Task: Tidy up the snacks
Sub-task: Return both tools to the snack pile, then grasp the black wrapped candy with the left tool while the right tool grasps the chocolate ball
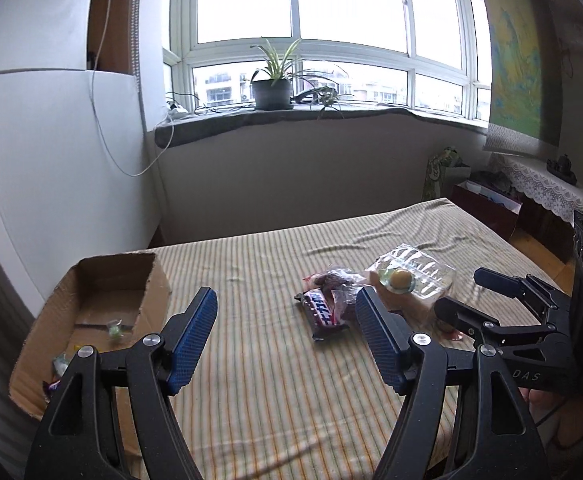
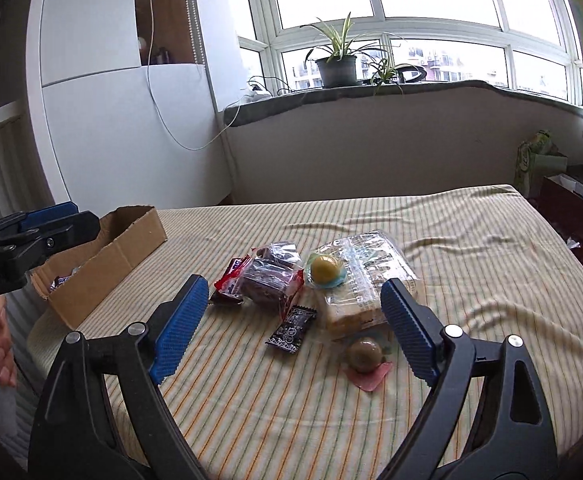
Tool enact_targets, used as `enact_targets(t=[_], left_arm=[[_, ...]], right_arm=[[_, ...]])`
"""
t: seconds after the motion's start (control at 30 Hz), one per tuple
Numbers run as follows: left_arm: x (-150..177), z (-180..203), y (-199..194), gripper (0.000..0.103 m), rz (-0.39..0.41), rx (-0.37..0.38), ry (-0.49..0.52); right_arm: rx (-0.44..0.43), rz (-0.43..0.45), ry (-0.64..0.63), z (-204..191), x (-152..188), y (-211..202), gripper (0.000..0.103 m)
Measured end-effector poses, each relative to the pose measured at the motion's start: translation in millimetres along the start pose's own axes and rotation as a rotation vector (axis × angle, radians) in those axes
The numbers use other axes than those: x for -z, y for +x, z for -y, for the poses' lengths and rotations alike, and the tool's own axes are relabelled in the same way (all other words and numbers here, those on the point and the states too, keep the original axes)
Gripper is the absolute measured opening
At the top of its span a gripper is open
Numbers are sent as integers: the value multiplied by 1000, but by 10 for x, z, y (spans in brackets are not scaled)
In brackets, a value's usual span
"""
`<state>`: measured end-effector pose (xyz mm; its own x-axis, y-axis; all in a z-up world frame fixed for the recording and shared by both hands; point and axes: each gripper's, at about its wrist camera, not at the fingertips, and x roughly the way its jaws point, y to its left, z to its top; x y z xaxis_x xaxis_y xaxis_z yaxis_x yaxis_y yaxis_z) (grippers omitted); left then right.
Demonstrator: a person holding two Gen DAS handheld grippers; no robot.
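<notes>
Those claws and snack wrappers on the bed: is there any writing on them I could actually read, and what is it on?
"DAS" on the black body of the right claw, seen from the left wrist view.
"Robot.AI" on the body of the left claw, cut off at the picture's edge.
Chocolate bar: white lettering, too blurred to read.
Small black packet: print too small.
Clear bread bag: print illegible.

potted plant (image 1: 272, 80) on the windowsill (image 1: 291, 118), striped tablecloth (image 1: 291, 380), white cable (image 2: 159, 92), yellow-blue wall hanging (image 1: 517, 60)

snack pile (image 2: 311, 288) mid-table, cardboard box (image 2: 103, 264) left
</notes>
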<state>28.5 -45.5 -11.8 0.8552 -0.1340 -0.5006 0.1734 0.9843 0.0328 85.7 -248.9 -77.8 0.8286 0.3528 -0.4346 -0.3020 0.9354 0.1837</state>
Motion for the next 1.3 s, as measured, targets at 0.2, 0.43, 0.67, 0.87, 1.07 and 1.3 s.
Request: enact_targets(t=[0.2, 0.43, 0.67, 0.87, 1.07, 1.3], left_arm=[[-19, 169, 79, 72, -13, 39, 10], [290, 500, 463, 72, -144, 170, -21], [813, 679, 849, 72, -301, 223, -90], [732, 746, 882, 72, -304, 206, -48], [604, 826, 1060, 71, -318, 210, -33], [492, 951, 1243, 56, -333, 238, -7]], right_arm=[[40, -14, -3, 142, 92, -84, 90], [113, -121, -45, 265, 456, -37, 90], [130, -196, -59, 386, 811, 1, 90], [134, -220, -87, 377, 768, 75, 90], [109, -266, -135, 382, 640, 244, 90], [86, -304, -163, 408, 472, 487, 77]])
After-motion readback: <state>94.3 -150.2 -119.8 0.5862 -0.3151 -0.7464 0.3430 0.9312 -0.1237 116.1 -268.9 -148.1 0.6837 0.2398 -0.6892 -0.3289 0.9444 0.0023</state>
